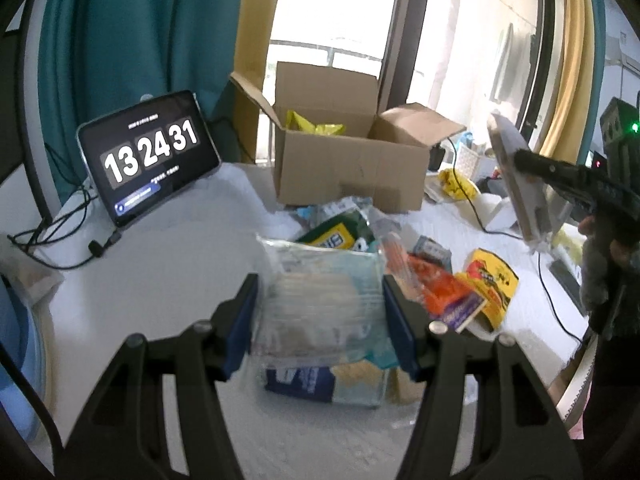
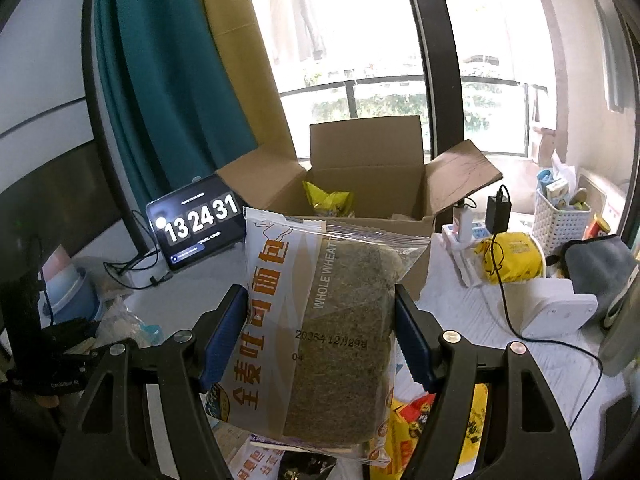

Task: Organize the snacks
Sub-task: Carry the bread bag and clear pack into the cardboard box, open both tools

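My left gripper [image 1: 320,320] is shut on a clear packet of pale biscuits [image 1: 320,296], its blue pads pressing both sides, and holds it above the snack pile. My right gripper [image 2: 320,328] is shut on a whole wheat bread pack [image 2: 336,320], held upright in front of the open cardboard box [image 2: 360,160]. A yellow bag [image 2: 328,200] lies inside the box. In the left wrist view the box [image 1: 352,176] stands behind the pile. The right gripper [image 1: 524,160] shows at the right edge with the bread pack [image 1: 516,176].
Loose snacks lie on the white table: a green and yellow pack [image 1: 336,234], an orange pack [image 1: 436,288], a yellow pack [image 1: 494,280]. A tablet clock [image 1: 148,156] with cables stands left. A white basket [image 2: 560,216], a yellow bag [image 2: 512,256] and a white stand [image 2: 556,308] sit right.
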`<move>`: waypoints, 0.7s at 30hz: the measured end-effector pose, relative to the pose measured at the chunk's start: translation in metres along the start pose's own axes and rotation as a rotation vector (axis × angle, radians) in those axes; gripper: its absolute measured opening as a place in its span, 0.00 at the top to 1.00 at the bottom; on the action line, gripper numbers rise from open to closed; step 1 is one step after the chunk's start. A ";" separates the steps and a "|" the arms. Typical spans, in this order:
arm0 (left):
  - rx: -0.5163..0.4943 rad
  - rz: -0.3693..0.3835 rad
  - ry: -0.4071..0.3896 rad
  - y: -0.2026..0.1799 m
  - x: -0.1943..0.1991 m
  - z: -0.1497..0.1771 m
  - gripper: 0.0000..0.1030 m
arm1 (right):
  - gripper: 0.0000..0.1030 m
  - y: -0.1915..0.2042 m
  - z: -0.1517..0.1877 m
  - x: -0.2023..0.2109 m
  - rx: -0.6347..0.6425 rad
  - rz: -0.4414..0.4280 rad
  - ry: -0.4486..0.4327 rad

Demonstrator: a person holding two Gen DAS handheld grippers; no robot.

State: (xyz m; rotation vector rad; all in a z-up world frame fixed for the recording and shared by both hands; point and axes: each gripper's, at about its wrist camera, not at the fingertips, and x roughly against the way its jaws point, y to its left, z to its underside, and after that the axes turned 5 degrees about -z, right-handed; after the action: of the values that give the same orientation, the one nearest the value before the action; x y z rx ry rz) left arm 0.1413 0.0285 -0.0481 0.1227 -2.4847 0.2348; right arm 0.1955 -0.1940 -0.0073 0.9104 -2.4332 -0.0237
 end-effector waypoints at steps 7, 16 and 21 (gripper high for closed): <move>-0.011 -0.005 -0.057 -0.001 -0.009 -0.029 0.41 | 0.28 -0.012 -0.008 -0.007 -0.001 0.009 -0.005; -0.013 0.034 -0.143 -0.010 -0.020 -0.074 0.41 | 0.28 -0.021 -0.024 -0.018 0.020 0.011 -0.026; -0.014 0.044 -0.181 -0.013 -0.029 -0.095 0.41 | 0.28 -0.023 -0.034 -0.027 0.035 0.002 -0.038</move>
State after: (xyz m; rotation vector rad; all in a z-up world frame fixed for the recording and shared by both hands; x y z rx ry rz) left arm 0.2223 0.0354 0.0110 0.0871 -2.6709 0.2332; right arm 0.2427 -0.1896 0.0047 0.9304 -2.4766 0.0032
